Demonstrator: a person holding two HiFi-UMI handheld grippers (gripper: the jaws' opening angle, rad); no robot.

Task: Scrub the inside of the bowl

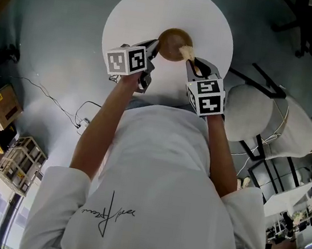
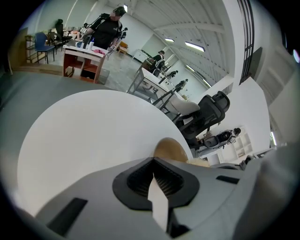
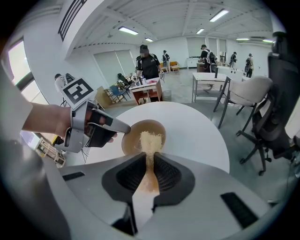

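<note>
Bowl [image 1: 171,41] round, wooden; scrubber [image 3: 149,139] fibrous

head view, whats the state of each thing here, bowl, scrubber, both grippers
bowl: upright on the white table, open side up
scrubber: head down inside the bowl
left gripper: shut on the bowl's rim
right gripper: shut on the scrubber's handle

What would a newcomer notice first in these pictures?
A brown wooden bowl stands in the middle of a round white table. The left tool grips its rim, and the right tool holds a pale scrubber that reaches into the bowl.
</note>
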